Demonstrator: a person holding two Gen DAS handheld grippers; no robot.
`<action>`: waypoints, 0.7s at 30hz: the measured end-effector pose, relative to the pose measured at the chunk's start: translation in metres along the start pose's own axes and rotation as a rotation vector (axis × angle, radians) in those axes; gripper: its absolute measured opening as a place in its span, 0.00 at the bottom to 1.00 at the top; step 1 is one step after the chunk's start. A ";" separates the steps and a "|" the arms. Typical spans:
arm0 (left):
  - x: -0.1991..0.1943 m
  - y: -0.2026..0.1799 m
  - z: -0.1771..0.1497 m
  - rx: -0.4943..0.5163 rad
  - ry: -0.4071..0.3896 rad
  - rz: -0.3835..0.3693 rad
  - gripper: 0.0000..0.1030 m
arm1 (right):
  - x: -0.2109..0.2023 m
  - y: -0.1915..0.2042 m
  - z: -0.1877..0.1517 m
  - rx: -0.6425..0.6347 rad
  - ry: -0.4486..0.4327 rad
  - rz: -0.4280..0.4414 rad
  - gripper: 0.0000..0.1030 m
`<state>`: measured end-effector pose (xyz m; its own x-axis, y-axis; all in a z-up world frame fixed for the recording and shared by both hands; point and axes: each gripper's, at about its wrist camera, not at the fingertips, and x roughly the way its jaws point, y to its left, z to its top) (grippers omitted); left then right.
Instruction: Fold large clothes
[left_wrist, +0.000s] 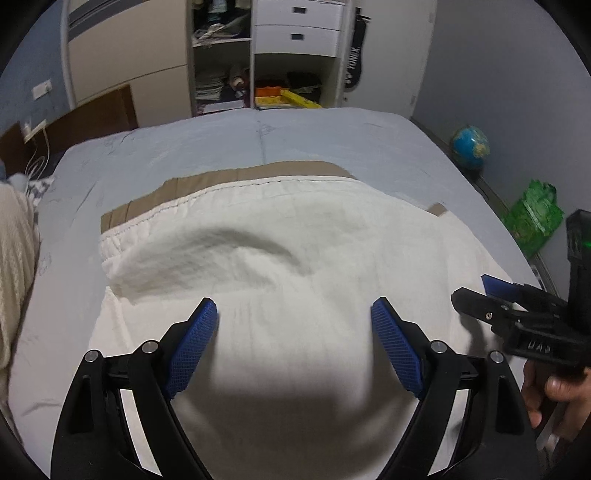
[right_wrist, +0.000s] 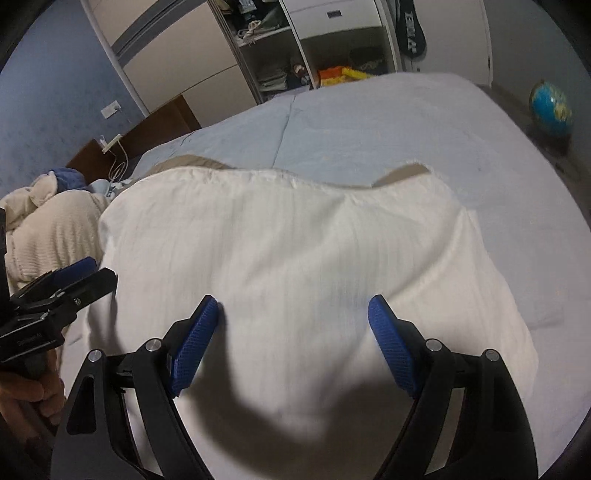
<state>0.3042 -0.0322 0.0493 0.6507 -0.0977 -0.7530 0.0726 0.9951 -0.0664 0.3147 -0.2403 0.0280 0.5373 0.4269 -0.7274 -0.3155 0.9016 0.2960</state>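
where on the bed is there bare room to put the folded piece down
The widest bare stretch of blue sheet lies beyond the white cloth's far hem, toward the shelves. A narrower strip runs along the globe side. The opposite side is crowded by a cream knit pile. Both open grippers, left gripper and right gripper, hover over the cloth.

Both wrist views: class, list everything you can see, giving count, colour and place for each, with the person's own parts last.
cloth: one, cream, spread on the bed, under both grippers
tan layer: one, showing beyond the cloth's far edge
bed sheet: one, light blue, covers the bed
knitted blanket: one, cream, bunched at the bed's left side
globe: one, blue, on the floor right of the bed
green bag: one, floor, right
shelves: one white unit, behind the bed
left gripper: black with blue pads, open
right gripper: same, open
hand: one, holding the right gripper
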 end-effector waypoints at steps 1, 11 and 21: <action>0.007 0.003 0.001 -0.015 0.006 0.008 0.78 | 0.006 0.001 0.003 -0.007 -0.005 -0.007 0.81; 0.066 0.035 0.000 -0.034 0.088 0.060 0.76 | 0.074 0.011 0.023 -0.105 0.021 -0.077 0.91; 0.107 0.051 -0.007 -0.080 0.095 0.034 0.83 | 0.123 0.016 0.028 -0.157 0.050 -0.131 0.93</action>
<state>0.3723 0.0084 -0.0391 0.5767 -0.0662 -0.8143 -0.0109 0.9960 -0.0887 0.3975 -0.1710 -0.0397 0.5430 0.2995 -0.7845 -0.3657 0.9253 0.1002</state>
